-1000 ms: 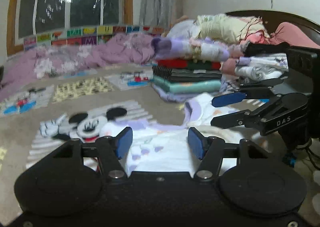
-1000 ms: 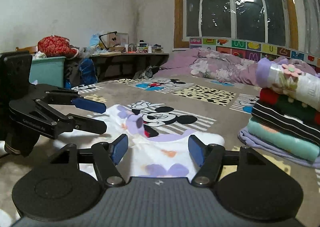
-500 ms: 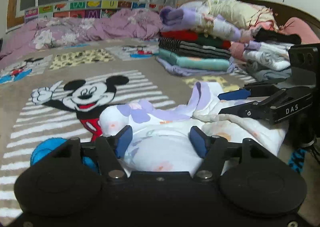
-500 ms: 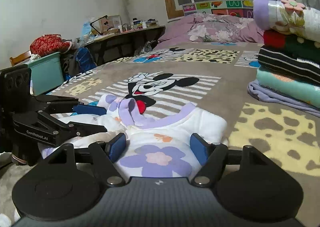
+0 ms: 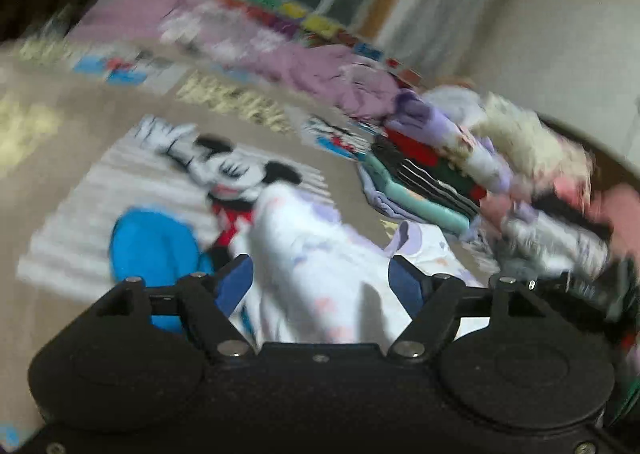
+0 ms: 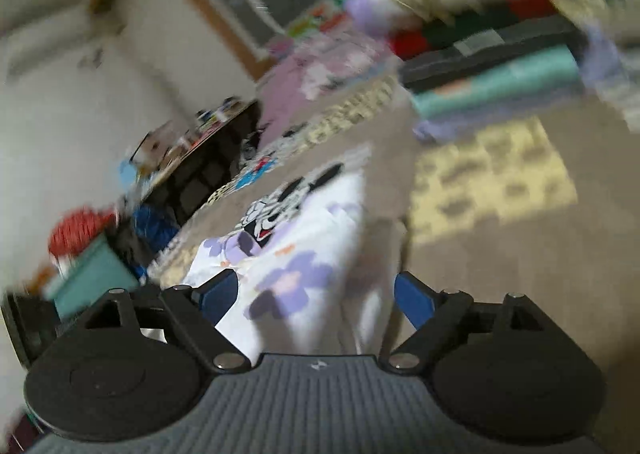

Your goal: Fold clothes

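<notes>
A white garment with purple flowers [image 5: 308, 254] lies crumpled on the Mickey Mouse blanket [image 5: 224, 170]. Both views are tilted and blurred. My left gripper [image 5: 320, 280] has the garment between its blue pads, which stand apart from the cloth as the jaws are opening. In the right wrist view the same garment [image 6: 304, 254] runs up between the pads of my right gripper [image 6: 316, 296], whose jaws are opening too and stand wide, with no visible pinch. A dark blurred shape at the right edge of the left wrist view may be the other gripper.
A stack of folded clothes [image 5: 432, 182] sits to the right on the blanket, seen again as the stack [image 6: 492, 66]. Purple bedding [image 5: 320, 70] lies under the window. A cluttered desk [image 6: 208, 158] and a teal bin [image 6: 92, 270] stand at the left.
Both grippers have rolled, so each view now tilts and blurs. Their jaws stand wider than before. The garment still lies on the blanket between the pads.
</notes>
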`<state>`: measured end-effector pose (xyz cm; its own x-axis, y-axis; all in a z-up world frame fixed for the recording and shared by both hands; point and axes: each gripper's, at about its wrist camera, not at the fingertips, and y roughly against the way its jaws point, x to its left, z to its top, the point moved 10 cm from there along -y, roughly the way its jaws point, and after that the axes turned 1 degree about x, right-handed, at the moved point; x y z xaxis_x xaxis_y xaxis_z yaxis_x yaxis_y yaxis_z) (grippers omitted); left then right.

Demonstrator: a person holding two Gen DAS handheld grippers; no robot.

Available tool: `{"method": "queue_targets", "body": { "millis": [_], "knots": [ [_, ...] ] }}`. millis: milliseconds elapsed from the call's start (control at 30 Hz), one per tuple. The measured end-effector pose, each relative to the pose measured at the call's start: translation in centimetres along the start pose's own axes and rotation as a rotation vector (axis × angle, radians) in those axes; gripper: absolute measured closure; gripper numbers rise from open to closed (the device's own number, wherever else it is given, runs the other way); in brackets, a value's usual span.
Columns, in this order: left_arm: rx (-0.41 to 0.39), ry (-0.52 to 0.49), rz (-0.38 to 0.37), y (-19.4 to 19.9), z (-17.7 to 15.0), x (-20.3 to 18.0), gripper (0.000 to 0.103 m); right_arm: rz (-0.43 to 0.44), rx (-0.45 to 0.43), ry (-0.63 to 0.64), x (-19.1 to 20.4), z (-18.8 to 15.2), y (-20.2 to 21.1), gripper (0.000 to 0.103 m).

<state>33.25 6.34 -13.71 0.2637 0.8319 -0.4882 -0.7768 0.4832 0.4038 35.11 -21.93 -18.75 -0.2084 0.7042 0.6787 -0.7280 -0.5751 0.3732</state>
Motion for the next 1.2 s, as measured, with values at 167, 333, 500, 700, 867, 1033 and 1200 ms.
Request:
{"method": "queue_targets", "body": {
  "millis": [167,333,500,700,867,1033,1200],
  "knots": [
    [0.108,0.159,0.01,-0.5,-1.8,1.1,0.025,0.041,0.053,-0.162,-1.2,-1.1,-1.0,0.011],
    [0.168,0.293,-0.014,-3.2,-2.9,1.9,0.02,0.032,0.106,-0.166,-1.7,-2.2,-2.8,0.008],
    [0.166,0.31,-0.012,-5.1,-2.5,1.9,0.023,0.03,0.11,-0.103,-1.1,-2.2,-4.5,0.005],
    [0.148,0.35,0.001,-5.6,-2.4,1.7,0.033,0.037,0.101,-0.081,-0.7,-2.2,-4.8,0.024],
    [0.137,0.405,-0.023,-5.0,-2.5,1.5,0.046,0.04,0.085,-0.122,-0.5,-2.6,-4.6,0.037],
    [0.126,0.483,-0.069,-2.8,-2.6,1.5,0.052,0.086,0.054,-0.207,0.3,-3.1,-3.5,0.048],
    [0.065,0.554,-0.115,1.3,-1.0,1.8,0.052,0.15,0.026,-0.222,3.1,-3.5,-1.9,0.051]
  ]
}}
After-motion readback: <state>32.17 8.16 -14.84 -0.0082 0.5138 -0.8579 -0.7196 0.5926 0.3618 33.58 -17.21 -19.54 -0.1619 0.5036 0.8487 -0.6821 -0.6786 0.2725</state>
